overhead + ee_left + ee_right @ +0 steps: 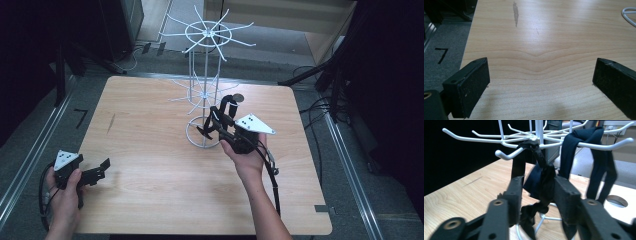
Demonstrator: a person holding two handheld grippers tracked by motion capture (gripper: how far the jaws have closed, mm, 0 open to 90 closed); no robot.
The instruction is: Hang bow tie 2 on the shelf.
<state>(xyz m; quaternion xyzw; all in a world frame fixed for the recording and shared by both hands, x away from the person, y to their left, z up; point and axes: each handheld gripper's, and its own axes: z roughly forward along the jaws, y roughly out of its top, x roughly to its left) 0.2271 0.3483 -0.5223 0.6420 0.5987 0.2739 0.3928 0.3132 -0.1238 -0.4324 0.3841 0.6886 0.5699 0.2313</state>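
Apparently, a black cloth strip (544,182) is being released onto the rack's hook (506,153) by the right hand-held gripper (537,195), its jaws parted so it hangs.

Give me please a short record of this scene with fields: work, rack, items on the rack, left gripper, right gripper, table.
work: hanging dark cloth bands on a white wire rack
rack: upright on the wooden table, two tiers of hooks
items on the rack: a black band on a lower hook; a dark blue band on a neighbouring hook
left gripper: open, low over bare table
right gripper: jaws partly open around the black band, apparently not pressing it
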